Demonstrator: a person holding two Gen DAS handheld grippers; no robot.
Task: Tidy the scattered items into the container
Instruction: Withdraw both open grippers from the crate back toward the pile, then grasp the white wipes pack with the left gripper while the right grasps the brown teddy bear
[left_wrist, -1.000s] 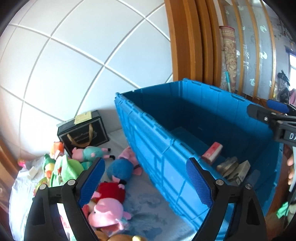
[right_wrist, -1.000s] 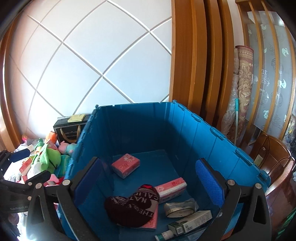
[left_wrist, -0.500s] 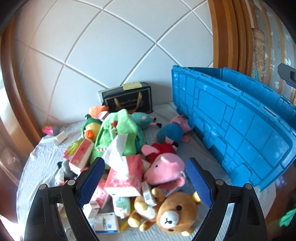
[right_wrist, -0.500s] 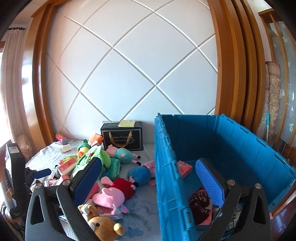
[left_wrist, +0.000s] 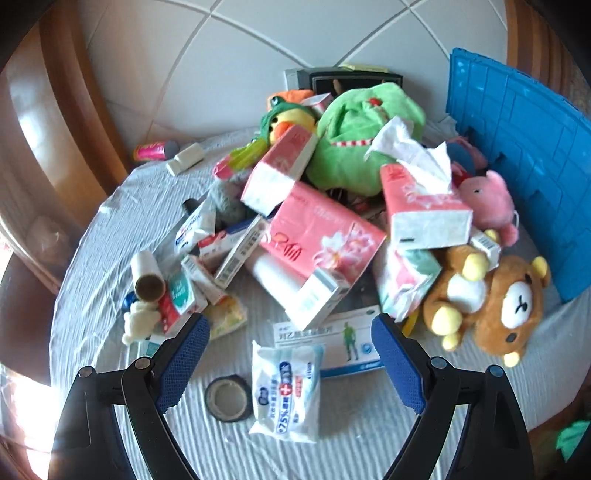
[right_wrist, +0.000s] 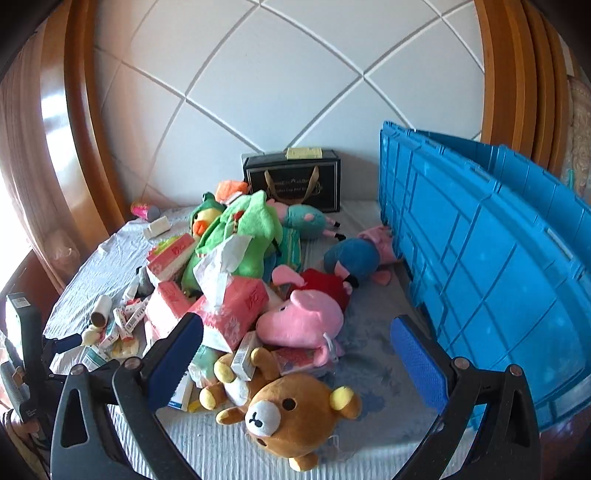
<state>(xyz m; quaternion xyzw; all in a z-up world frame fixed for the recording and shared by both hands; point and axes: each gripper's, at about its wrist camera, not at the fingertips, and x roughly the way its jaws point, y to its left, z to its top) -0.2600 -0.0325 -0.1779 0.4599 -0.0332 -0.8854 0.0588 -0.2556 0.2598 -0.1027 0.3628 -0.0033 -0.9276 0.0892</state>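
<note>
Both tongs stand released with nothing between their blue pads: the left gripper (left_wrist: 290, 354) hangs over the near edge of the heap, above a white soft pack of disinfectant wipes (left_wrist: 287, 391) and a black roll of tape (left_wrist: 228, 399), while the right gripper (right_wrist: 295, 360) hangs above a brown plush bear with yellow ears (right_wrist: 291, 410). The scattered items lie piled on a pale ribbed cloth (left_wrist: 110, 229); the container, a large blue ribbed plastic crate (right_wrist: 491, 273), stands at the right edge of the heap, its outer wall facing the cameras and its interior hidden. The chief hazard is probably the stacking. A pink tissue box with a loose white sheet (left_wrist: 424, 206) leans on a larger pink tissue pack (left_wrist: 317, 251), and small cartons rest on the bear's paws, so pulling a lower item would likely topple its neighbours. The wipes pack looks limp and slick, and a pinch at its edge may slip. The tape roll lies flat, leaving little for the pads to catch. The crate's tall wall also demands a high lift, or the load may strike its rim.
</note>
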